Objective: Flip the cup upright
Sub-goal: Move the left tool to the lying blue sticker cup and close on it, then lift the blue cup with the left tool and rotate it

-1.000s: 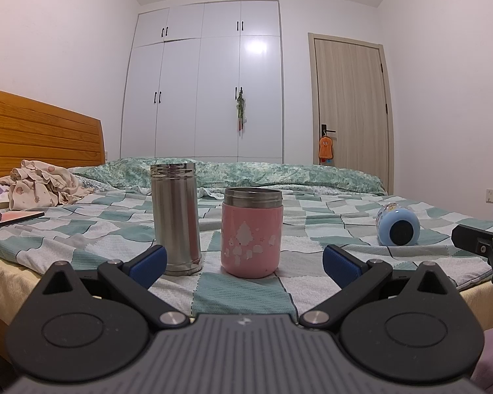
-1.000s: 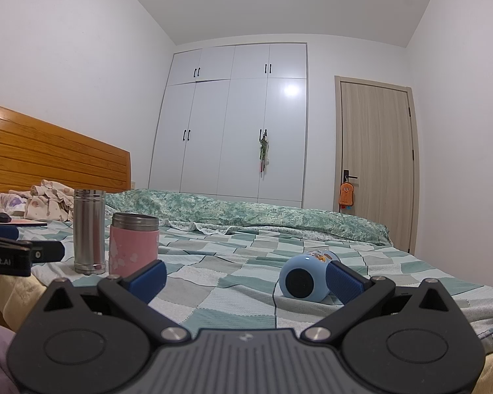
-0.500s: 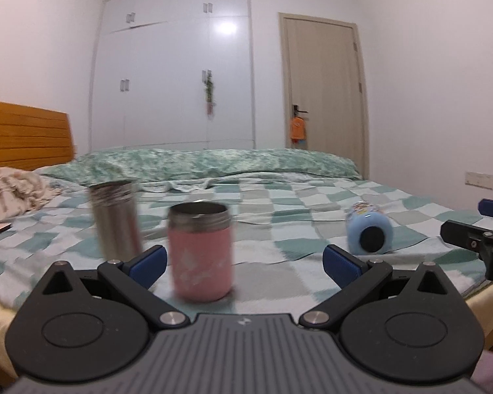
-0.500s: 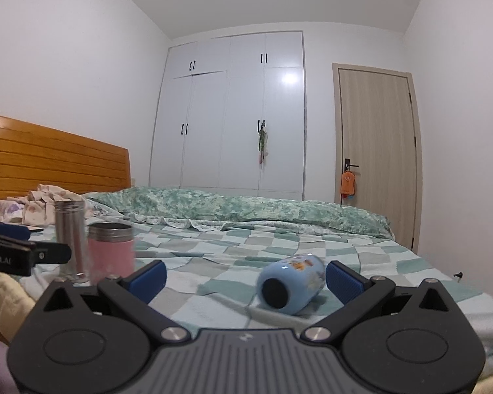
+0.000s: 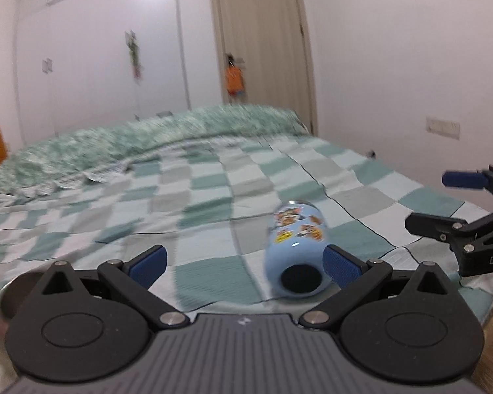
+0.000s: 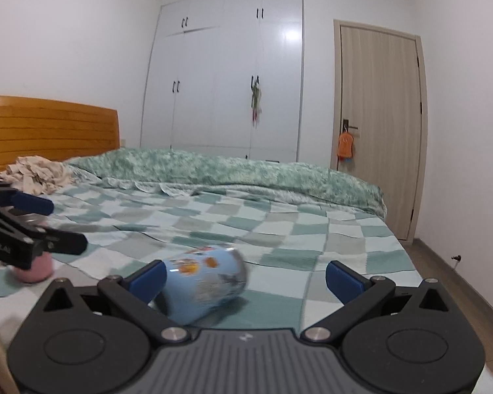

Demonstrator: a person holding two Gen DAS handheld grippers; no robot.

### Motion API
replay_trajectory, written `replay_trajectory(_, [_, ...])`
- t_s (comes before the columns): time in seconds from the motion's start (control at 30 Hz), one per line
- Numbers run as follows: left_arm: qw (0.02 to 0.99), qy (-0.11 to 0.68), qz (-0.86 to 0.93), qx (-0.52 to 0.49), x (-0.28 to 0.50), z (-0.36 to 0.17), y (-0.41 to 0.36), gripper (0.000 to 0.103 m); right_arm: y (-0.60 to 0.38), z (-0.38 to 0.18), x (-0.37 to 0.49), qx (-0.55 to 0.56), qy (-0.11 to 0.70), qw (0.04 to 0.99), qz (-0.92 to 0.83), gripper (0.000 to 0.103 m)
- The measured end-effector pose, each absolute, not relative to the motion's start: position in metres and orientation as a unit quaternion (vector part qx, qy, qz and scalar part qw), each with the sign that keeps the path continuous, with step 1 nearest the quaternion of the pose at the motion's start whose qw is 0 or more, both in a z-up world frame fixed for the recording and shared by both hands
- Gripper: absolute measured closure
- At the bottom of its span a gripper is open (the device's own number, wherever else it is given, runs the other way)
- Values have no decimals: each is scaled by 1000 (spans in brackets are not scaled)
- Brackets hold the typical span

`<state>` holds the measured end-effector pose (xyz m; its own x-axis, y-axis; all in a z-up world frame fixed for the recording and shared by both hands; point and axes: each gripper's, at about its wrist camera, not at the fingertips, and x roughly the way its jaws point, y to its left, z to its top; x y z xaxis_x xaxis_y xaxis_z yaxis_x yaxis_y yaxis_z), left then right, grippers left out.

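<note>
A light blue cup [image 5: 295, 249] with cartoon stickers lies on its side on the checked bedspread [image 5: 213, 197], its dark mouth facing the left wrist camera. My left gripper [image 5: 243, 259] is open, with the cup just inside its right fingertip [image 5: 340, 264]. In the right wrist view the cup [image 6: 207, 282] lies next to the left fingertip [image 6: 148, 277] of my open right gripper [image 6: 246, 277]. The right gripper also shows in the left wrist view [image 5: 460, 210], to the right of the cup. Neither gripper holds the cup.
A pink cup [image 6: 33, 269] stands at the left, behind the left gripper's fingers [image 6: 33, 226]. A steel rim [image 5: 19, 292] shows at the left wrist view's lower left. A green quilt [image 6: 230, 170], a clothes pile [image 6: 36, 172], a wooden headboard [image 6: 49, 124], wardrobe and door lie beyond.
The left gripper swung right, away from the steel flask and pink cup, onto the blue cup. The right gripper moved closer to the cup, which now sits by its left fingertip.
</note>
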<state>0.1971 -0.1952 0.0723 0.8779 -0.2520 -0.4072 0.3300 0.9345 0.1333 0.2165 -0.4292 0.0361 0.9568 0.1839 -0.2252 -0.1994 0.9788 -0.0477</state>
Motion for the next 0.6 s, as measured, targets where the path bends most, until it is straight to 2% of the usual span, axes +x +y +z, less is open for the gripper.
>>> replay_trajectory(0.3, [926,300,-180,139,289,66,-258,0,-475,38,283,-39,168,980,96,0])
replay_trajectory(0.6, [892,368,-214,152,343,41,-268,0,-489,25,314,-15,195,976,97,0])
